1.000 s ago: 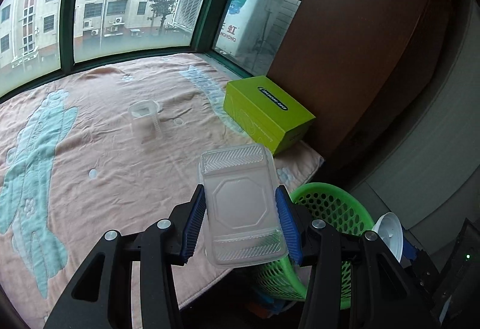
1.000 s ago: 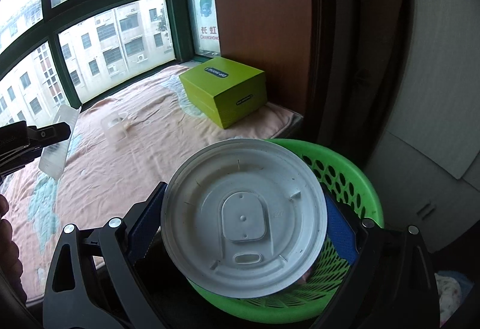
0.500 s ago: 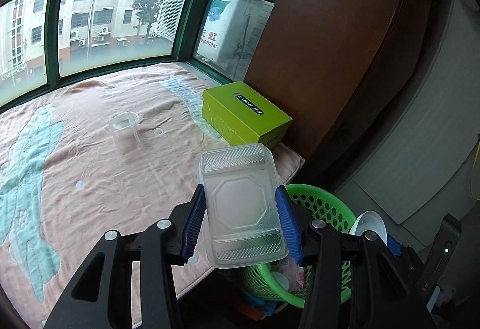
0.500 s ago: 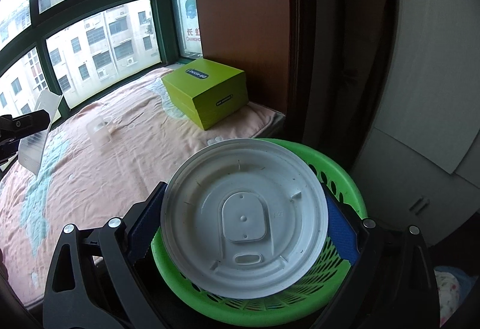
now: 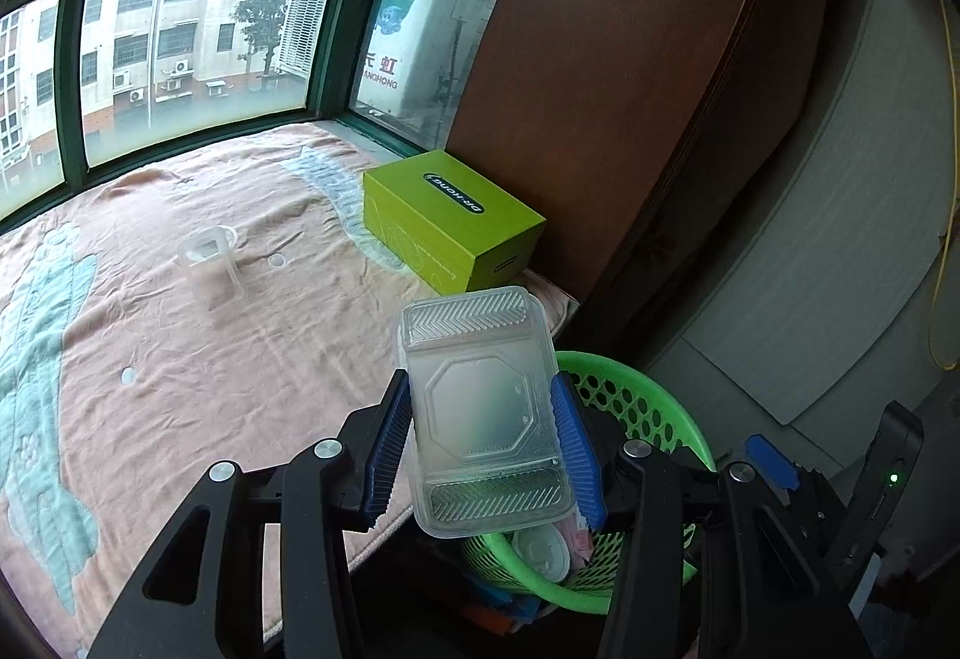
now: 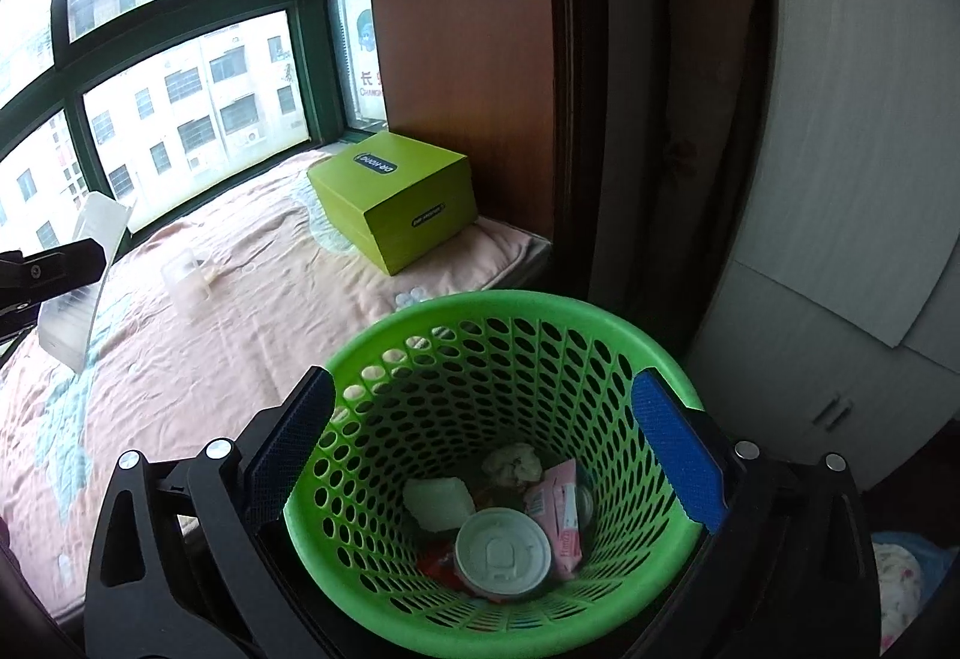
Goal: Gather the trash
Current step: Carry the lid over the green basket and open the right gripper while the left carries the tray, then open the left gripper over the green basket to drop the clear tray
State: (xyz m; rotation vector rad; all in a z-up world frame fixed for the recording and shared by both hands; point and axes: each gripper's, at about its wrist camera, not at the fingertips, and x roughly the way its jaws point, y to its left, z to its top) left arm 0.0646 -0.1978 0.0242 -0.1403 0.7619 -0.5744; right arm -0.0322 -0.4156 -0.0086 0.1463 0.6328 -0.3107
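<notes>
A clear plastic tray [image 5: 485, 413] is clamped in the left gripper [image 5: 483, 440], at ten o'clock from the green basket [image 6: 498, 311]. It is best carried fully over the rim before release. The right gripper [image 6: 480, 434] is held wide and empty above the basket, where a white lid [image 6: 503, 551], a pink carton [image 6: 561, 509] and crumpled paper [image 6: 513, 464] lie. Farther off, a clear cup [image 5: 207, 266] remains on the blanket [image 5: 180, 359].

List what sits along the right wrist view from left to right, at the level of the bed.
clear plastic container held in the left gripper → small clear cup on the blanket → lime-green box → brown wooden panel → white cabinet
</notes>
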